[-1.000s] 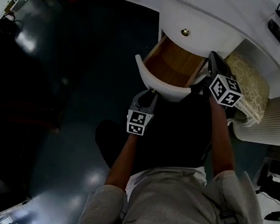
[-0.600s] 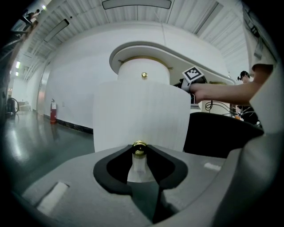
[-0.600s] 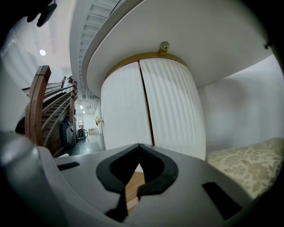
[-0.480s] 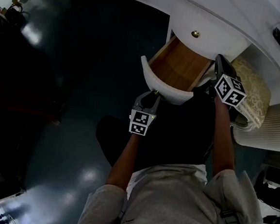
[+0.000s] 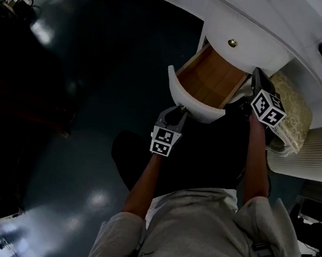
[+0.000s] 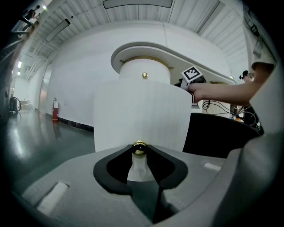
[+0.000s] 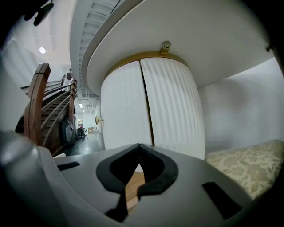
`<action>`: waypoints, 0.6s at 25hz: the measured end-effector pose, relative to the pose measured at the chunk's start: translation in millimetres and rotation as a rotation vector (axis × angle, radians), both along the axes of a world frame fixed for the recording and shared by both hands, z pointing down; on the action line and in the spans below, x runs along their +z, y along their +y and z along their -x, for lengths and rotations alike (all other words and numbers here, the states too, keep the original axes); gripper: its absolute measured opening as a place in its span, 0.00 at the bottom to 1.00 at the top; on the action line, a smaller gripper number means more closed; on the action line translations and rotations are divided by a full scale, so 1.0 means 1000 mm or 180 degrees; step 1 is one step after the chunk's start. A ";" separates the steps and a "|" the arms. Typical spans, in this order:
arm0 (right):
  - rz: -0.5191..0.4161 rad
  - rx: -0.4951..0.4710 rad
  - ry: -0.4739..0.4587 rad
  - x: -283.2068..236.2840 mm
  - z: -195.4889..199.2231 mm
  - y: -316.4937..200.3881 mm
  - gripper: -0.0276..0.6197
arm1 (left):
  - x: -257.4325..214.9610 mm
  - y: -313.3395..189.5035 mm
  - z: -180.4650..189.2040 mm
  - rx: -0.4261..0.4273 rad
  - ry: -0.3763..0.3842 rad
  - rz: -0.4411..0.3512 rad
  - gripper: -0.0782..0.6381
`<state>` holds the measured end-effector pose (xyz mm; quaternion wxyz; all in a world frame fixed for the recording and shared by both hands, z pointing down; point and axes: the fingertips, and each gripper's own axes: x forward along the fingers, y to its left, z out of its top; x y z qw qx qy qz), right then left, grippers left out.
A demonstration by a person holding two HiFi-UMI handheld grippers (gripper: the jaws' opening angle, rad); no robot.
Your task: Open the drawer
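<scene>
Pinching the knob (image 6: 139, 149) of the open white drawer (image 5: 192, 103): left fingers (image 6: 84, 179); right fingers (image 7: 188, 186) together.

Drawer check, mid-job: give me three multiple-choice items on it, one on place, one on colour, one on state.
1. Where are the left gripper's jaws?
A hanging free in the air
B on the drawer's brass knob
C on the drawer's side wall

2. What colour is the drawer's inside?
A white
B black
C wood brown

3. What state is the drawer in?
A pulled out
B fully shut
C removed entirely

Answers:
1 B: the left gripper view shows the jaws closed on the knob.
2 C: the head view shows a brown wooden bottom behind the white front.
3 A: its inside lies open to the head view, and its back end sits under the cabinet.
</scene>
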<state>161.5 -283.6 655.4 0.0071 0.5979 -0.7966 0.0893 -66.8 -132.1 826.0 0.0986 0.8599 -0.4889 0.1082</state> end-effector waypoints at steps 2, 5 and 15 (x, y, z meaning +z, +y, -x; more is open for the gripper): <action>0.0006 -0.0040 0.0007 0.000 0.001 -0.001 0.07 | 0.000 -0.001 0.001 0.0021 -0.0012 0.0004 0.26; 0.0028 -0.0092 0.0033 -0.001 0.002 -0.002 0.07 | -0.001 -0.001 0.001 0.0046 -0.0036 0.0008 0.26; 0.0014 -0.0212 0.0099 0.001 0.000 0.001 0.07 | 0.000 0.004 -0.001 0.0106 -0.0037 0.0030 0.26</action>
